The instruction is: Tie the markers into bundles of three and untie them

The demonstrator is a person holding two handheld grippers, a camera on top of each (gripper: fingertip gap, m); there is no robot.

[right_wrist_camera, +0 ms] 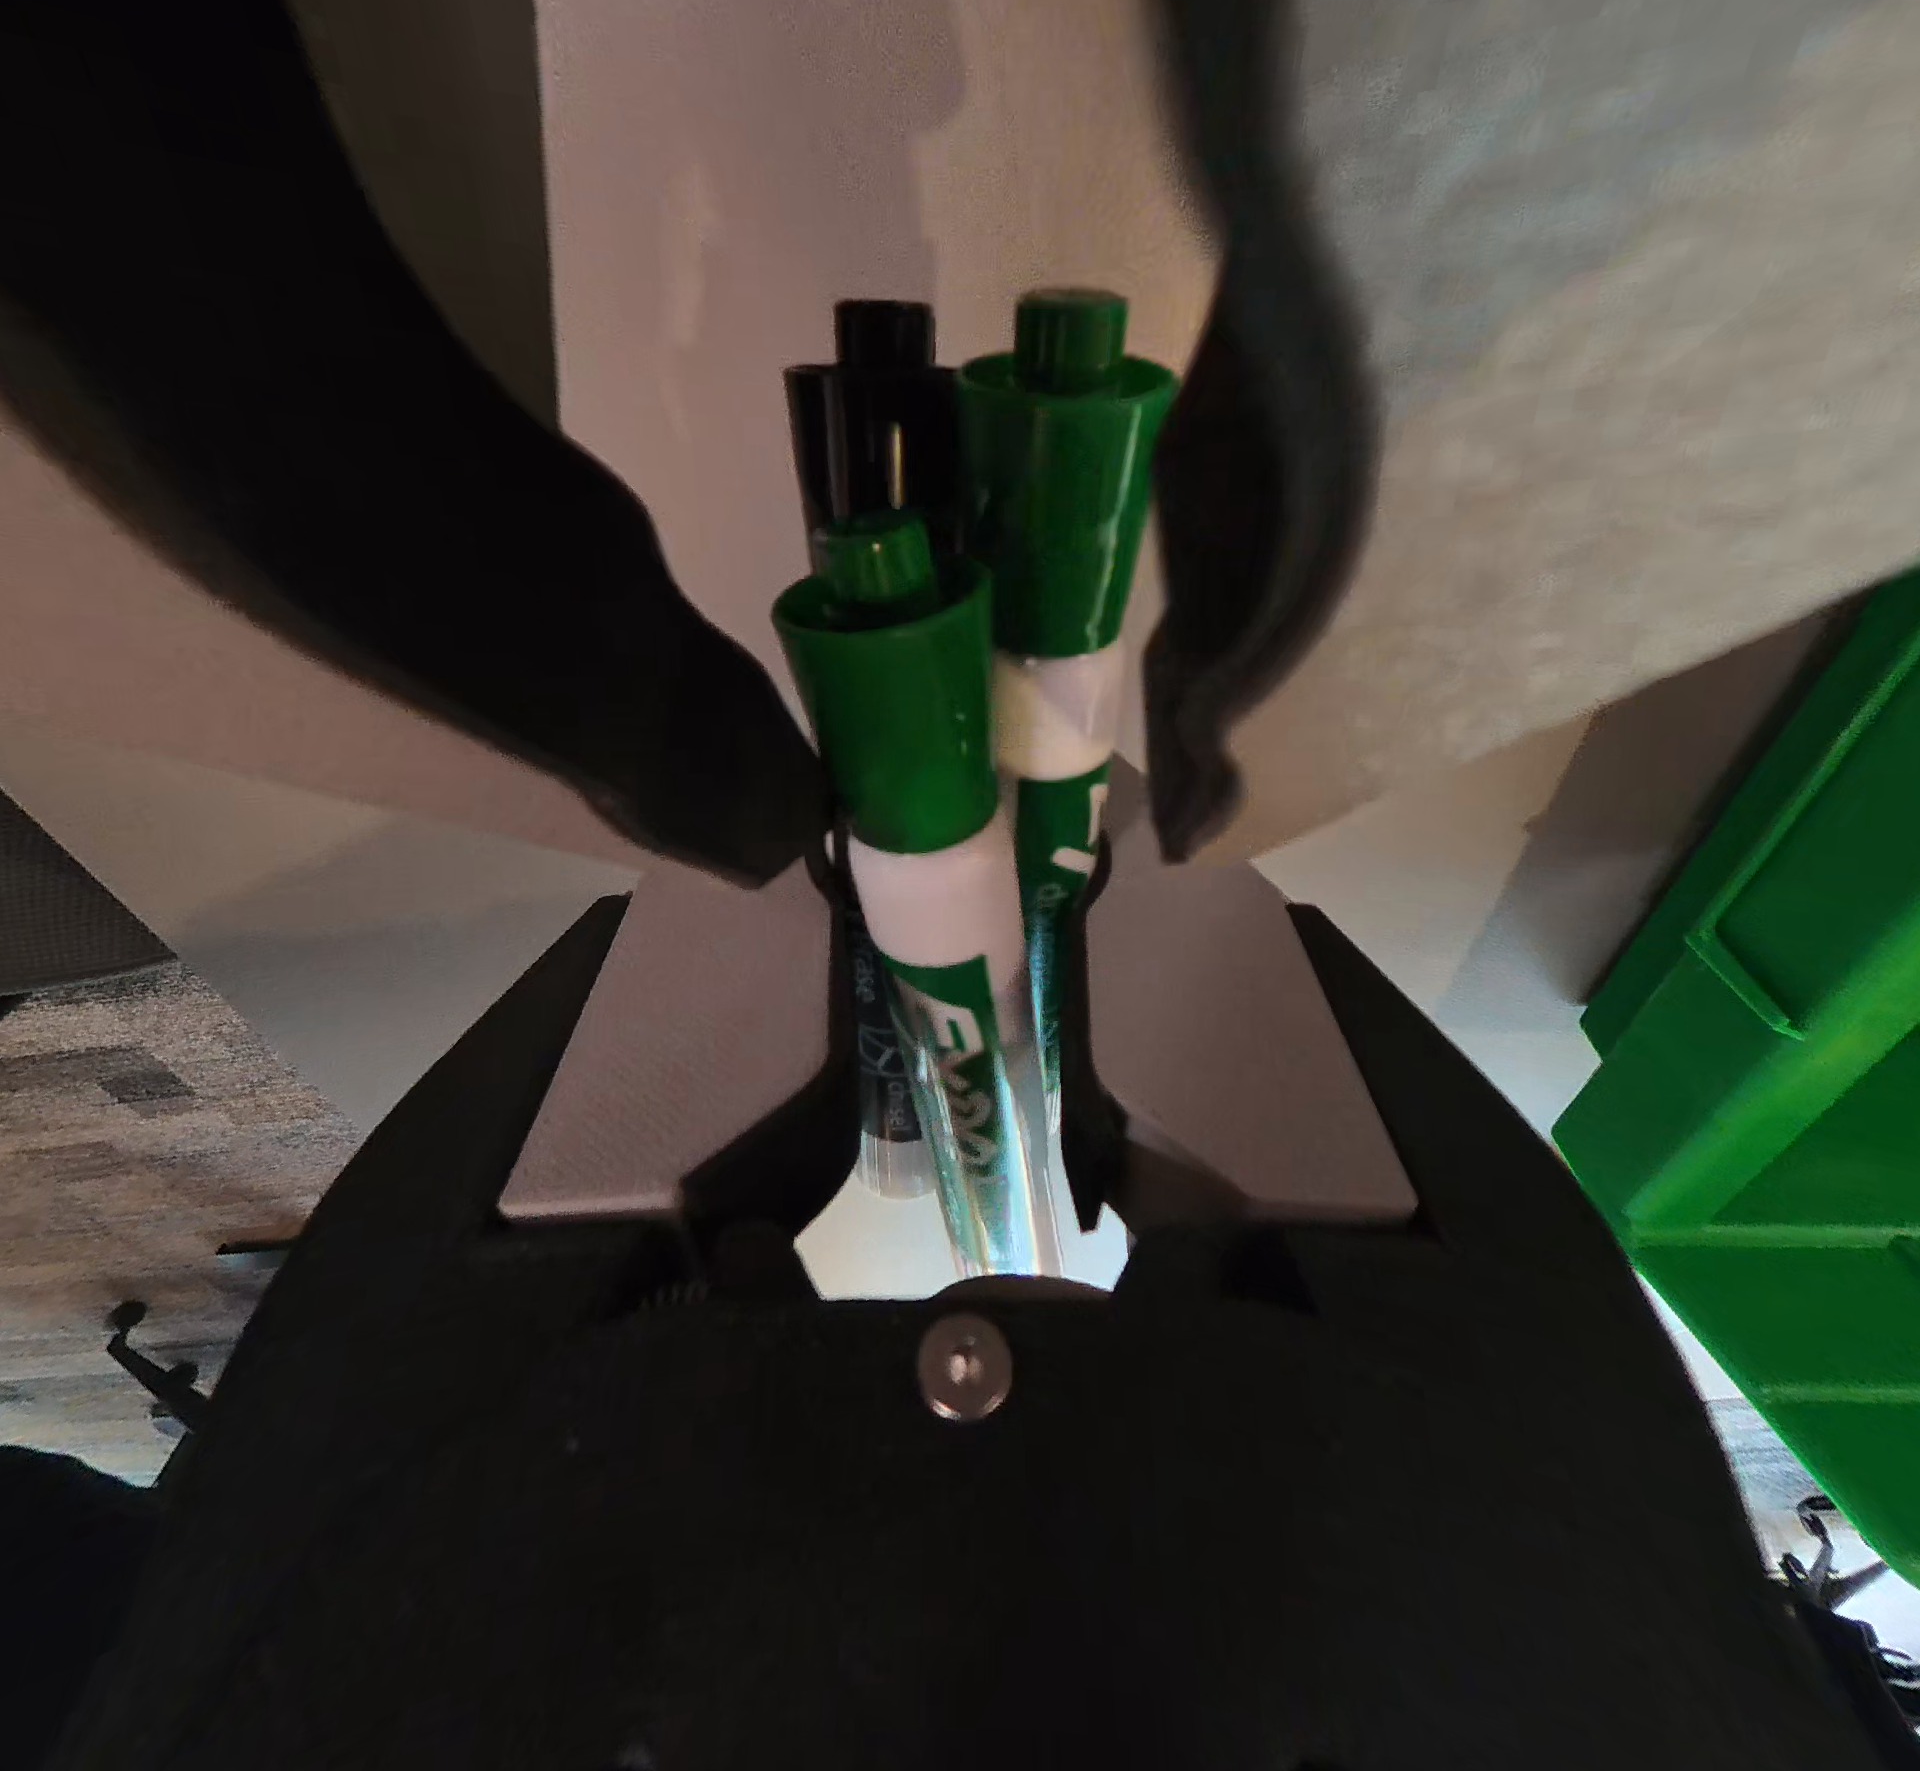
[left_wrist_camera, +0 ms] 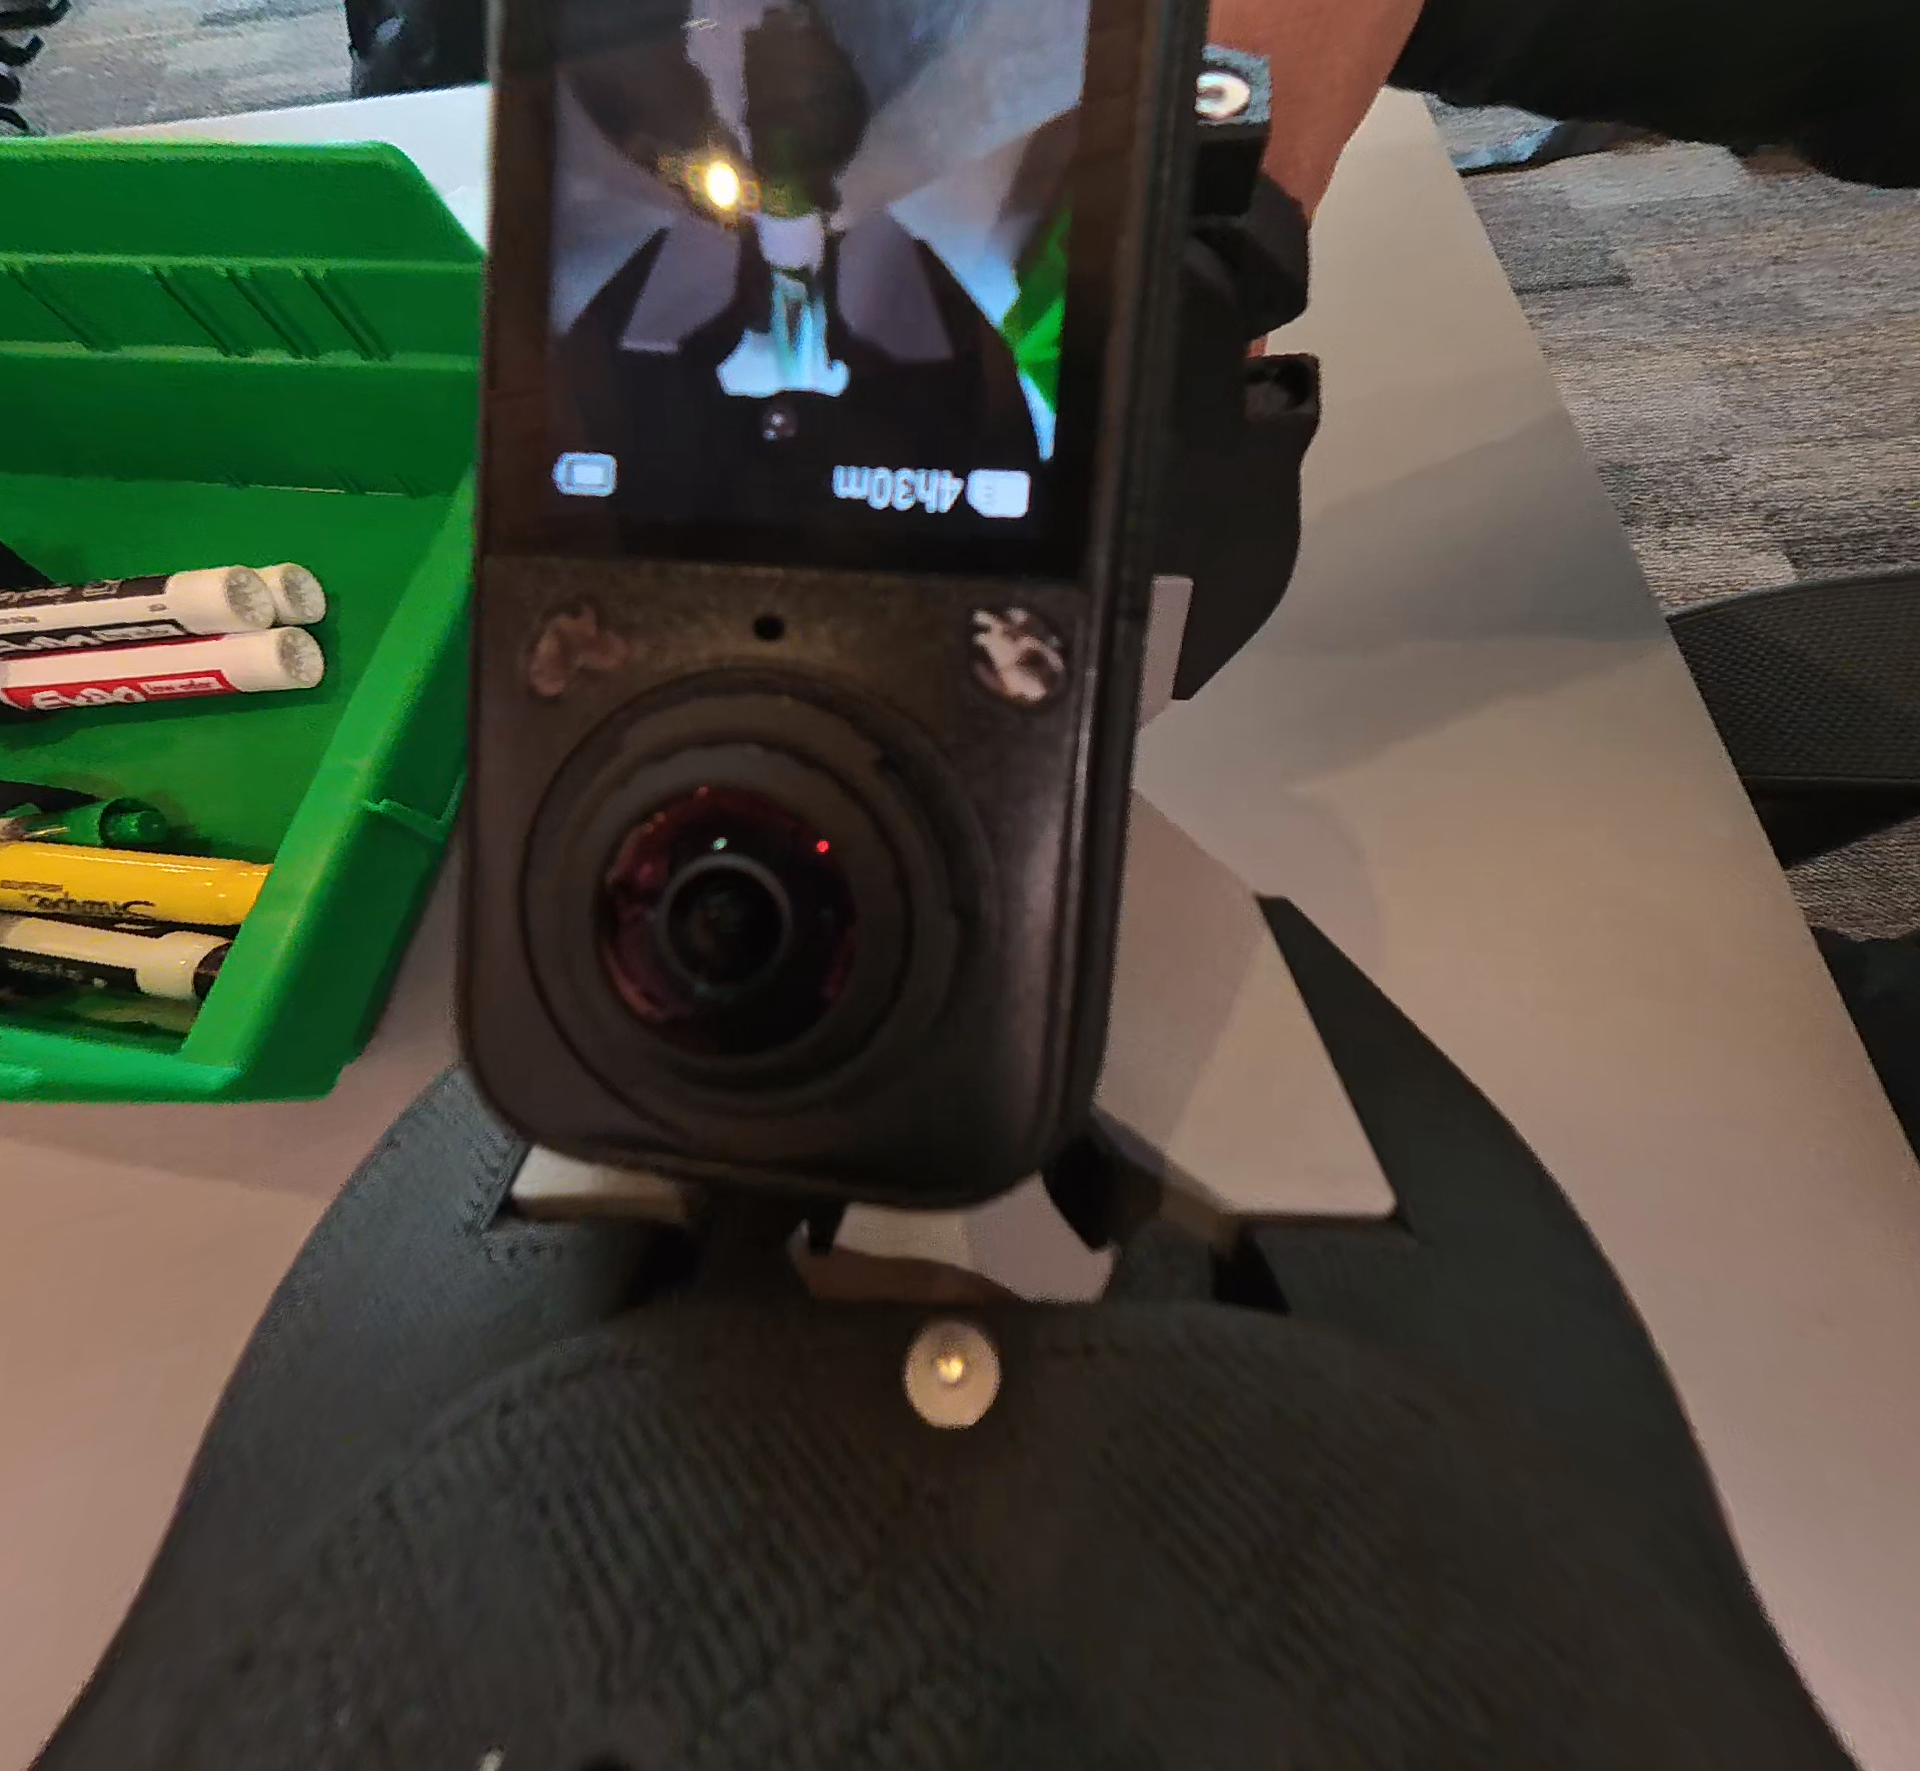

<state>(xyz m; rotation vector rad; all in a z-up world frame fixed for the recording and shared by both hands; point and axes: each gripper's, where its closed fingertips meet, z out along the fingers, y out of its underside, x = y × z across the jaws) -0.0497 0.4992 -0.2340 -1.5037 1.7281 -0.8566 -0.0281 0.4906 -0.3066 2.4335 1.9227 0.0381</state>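
Right gripper (right_wrist_camera: 961,1046): fingers pinch a bundle of three markers (right_wrist_camera: 935,786), two green, one black, caps pointing away. Left gripper's (left_wrist_camera: 956,1202) fingers hidden behind a camera (left_wrist_camera: 779,578); state unclear. Green bin (left_wrist_camera: 239,371) left of it.

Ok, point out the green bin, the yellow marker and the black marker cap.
green bin (left_wrist_camera: 343,942), left wrist view, its right wall.
yellow marker (left_wrist_camera: 135,885), left wrist view, mid-barrel.
black marker cap (right_wrist_camera: 868,433), right wrist view, cap side.
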